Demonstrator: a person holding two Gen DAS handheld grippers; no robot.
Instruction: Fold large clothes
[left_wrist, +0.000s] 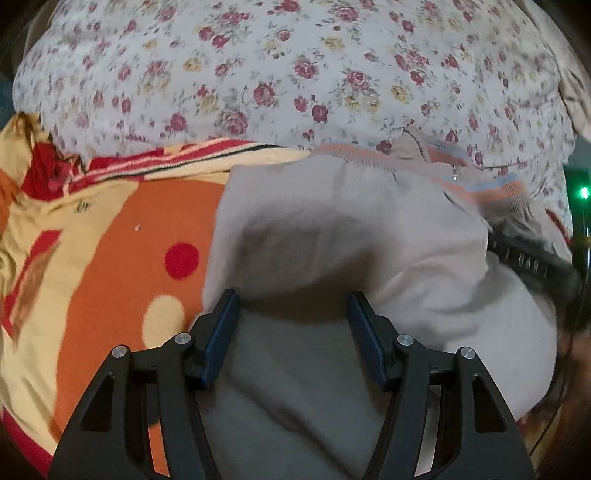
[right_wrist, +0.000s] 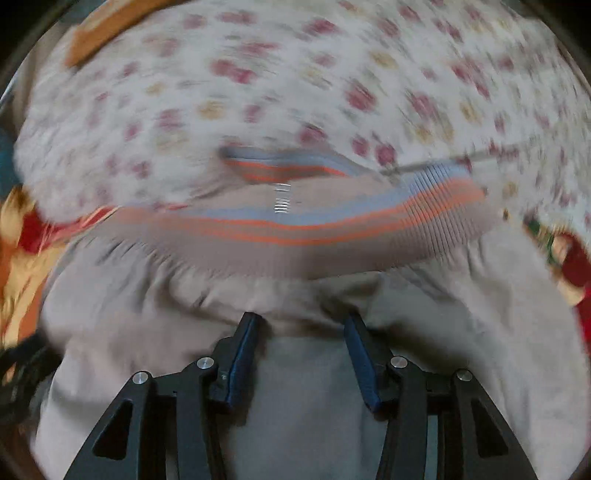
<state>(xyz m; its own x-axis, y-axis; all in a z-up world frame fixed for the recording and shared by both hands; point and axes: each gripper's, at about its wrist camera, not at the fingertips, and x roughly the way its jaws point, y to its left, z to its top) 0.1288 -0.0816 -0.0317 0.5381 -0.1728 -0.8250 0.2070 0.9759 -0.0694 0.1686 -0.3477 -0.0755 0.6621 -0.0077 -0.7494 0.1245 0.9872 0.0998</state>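
The left tongs (left_wrist: 291, 301) stand spread, nothing between their fingers, hovering over a fold of the one beige jacket (left_wrist: 332, 236), which lies directly under and ahead of both tools. The right tongs (right_wrist: 301, 321) are spread too, their tips at a bunched ridge of the same cloth, though blur leaves it unclear whether they touch it. Only the right wrist view shows the jacket's ribbed band (right_wrist: 314, 229) in full, just ahead of the tongs, striped grey-blue and orange, with a small metal zipper pull (right_wrist: 282, 199) beyond it. Only the left wrist view shows the orange blanket (left_wrist: 122, 229) to the tongs' left, with one red dot and one cream dot, and a dark strap (left_wrist: 532, 258) to their right bearing pale letters too blurred to read. Farthest out in both views spreads one floral sheet (left_wrist: 295, 66).
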